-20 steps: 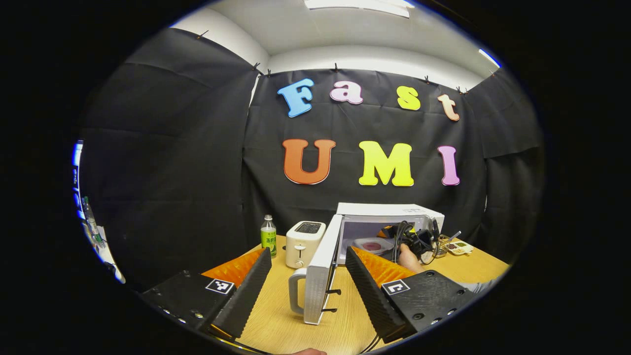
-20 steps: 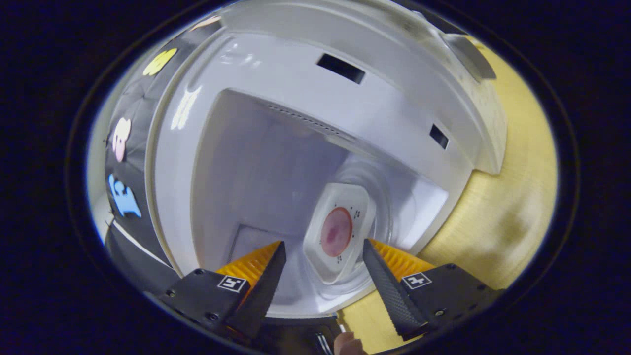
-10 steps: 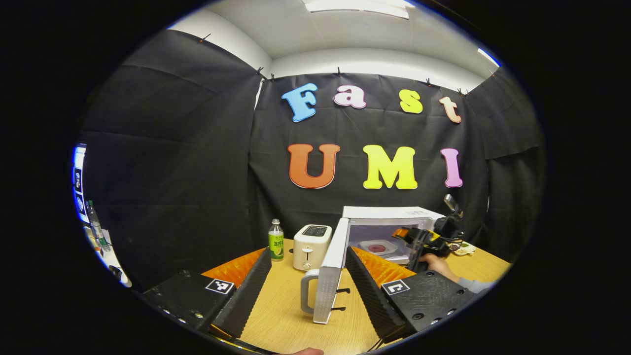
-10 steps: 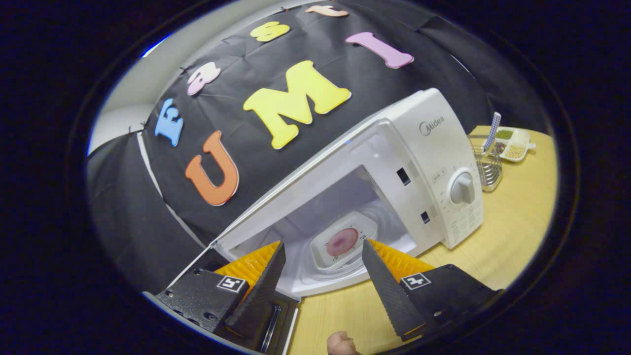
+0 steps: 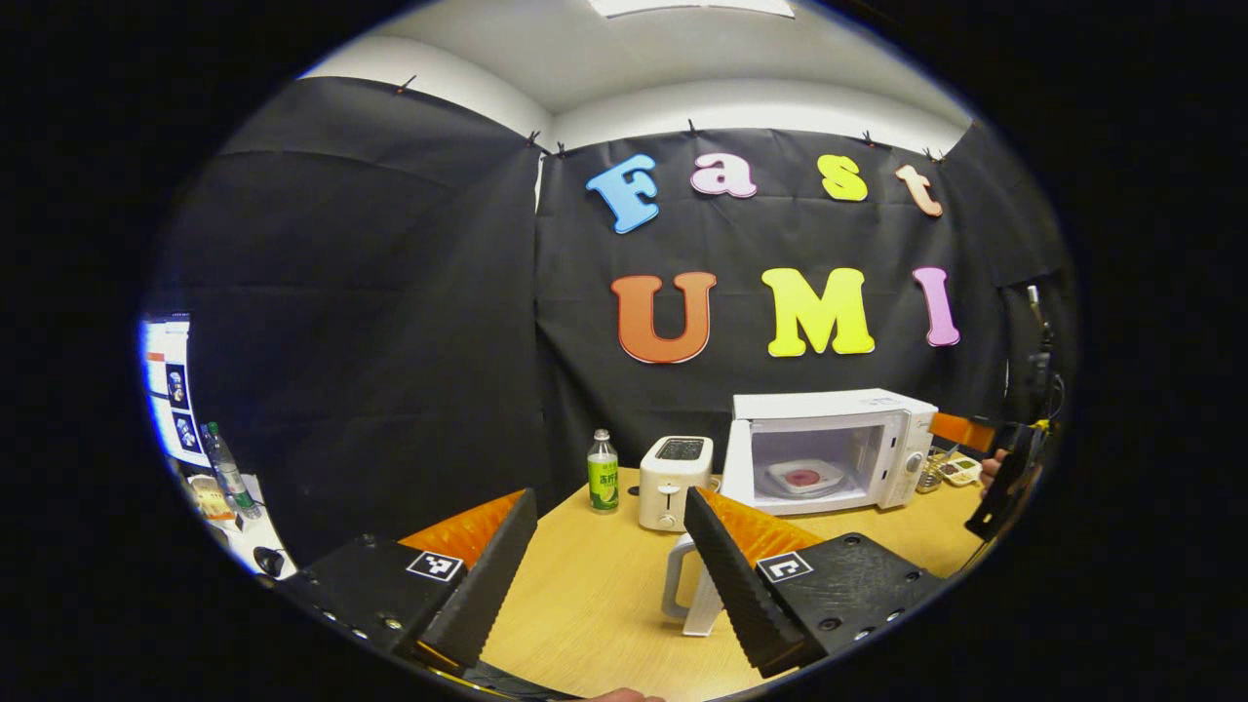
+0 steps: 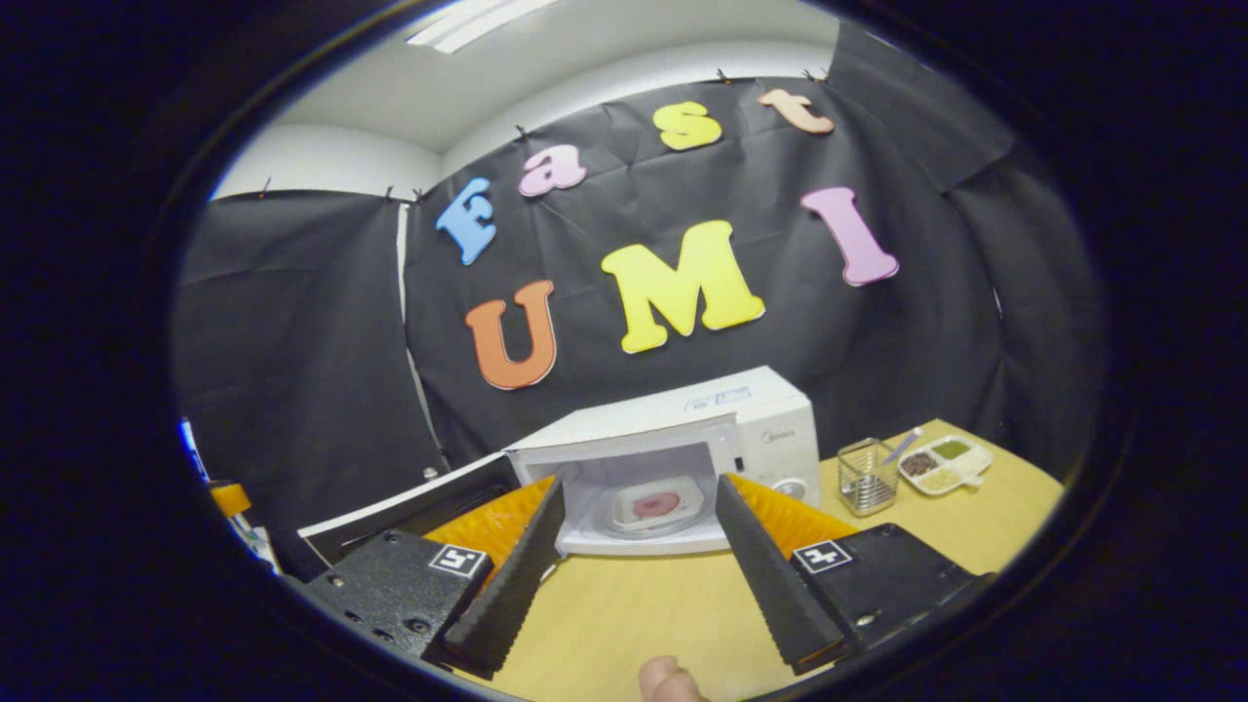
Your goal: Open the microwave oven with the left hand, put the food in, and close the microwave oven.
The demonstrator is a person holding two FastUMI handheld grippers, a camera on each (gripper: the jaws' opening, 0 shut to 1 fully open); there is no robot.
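The white microwave (image 5: 877, 414) stands at the back of the wooden table with its door (image 5: 676, 585) swung wide toward me. Inside rests a white plate with a pink round piece of food (image 5: 802, 477). My left gripper (image 5: 609, 499) is open and holds nothing; the door's handle sits just behind its right finger. In the right gripper view the microwave (image 6: 751, 414) is a short way ahead, the plate of food (image 6: 656, 504) lies in the cavity, and my right gripper (image 6: 639, 485) is open and apart from it. The right gripper (image 5: 1004, 468) also shows at the far right, in a hand.
A white toaster (image 5: 673, 468) and a green-labelled bottle (image 5: 603, 471) stand left of the microwave. Right of it are a wire holder (image 6: 866, 476) and a small divided tray (image 6: 936, 463). Bare table (image 6: 634, 604) lies in front of the microwave.
My right gripper has backed out of the microwave cavity, leaving the plate inside, and levelled off. The left gripper has drawn back and turned, so the microwave looks smaller and farther right.
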